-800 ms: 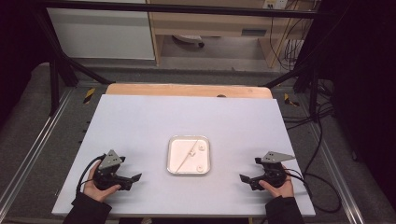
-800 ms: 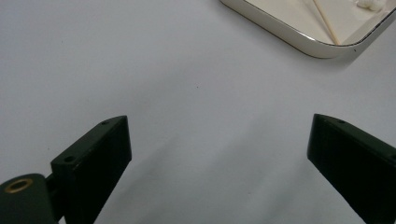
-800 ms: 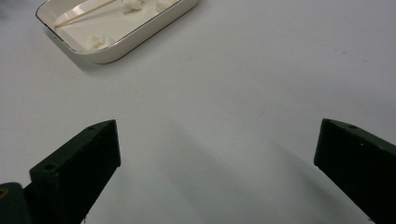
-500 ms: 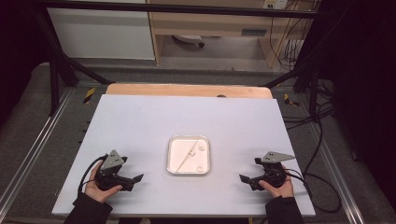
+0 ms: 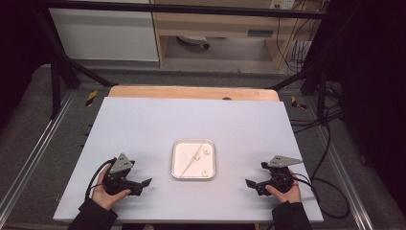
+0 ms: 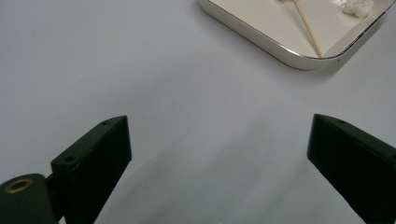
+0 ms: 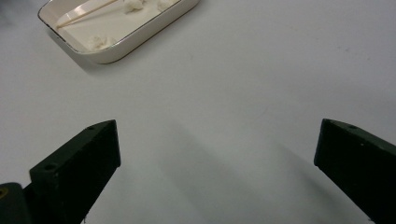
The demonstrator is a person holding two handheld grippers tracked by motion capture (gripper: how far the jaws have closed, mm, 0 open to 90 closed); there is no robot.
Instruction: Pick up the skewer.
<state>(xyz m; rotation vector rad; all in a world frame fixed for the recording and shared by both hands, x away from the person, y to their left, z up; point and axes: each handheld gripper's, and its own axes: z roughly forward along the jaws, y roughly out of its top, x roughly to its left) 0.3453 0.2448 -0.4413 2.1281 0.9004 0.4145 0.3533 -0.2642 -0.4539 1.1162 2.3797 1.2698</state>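
A shallow white square tray point(image 5: 173, 163) lies in the middle of the white table. Inside it are a thin wooden stick point(image 5: 194, 158) and a few small white lumps point(image 5: 207, 151). My left gripper point(image 5: 143, 184) rests on the table left of the tray, open, pointing toward it. My right gripper point(image 5: 253, 186) rests to the tray's right, also open. In the left gripper view the jaws of the left gripper point(image 6: 219, 154) stand wide apart over bare table, with the tray point(image 6: 252, 39) and stick point(image 6: 308, 28) beyond. In the right gripper view the right gripper point(image 7: 217, 149) is empty and the tray point(image 7: 149, 33) lies ahead at the left.
The white table top point(image 5: 191, 120) ends at a wooden strip point(image 5: 191, 92) along its far edge. Black frame posts stand at the far corners. Cables point(image 5: 330, 187) trail off the right side near my right hand.
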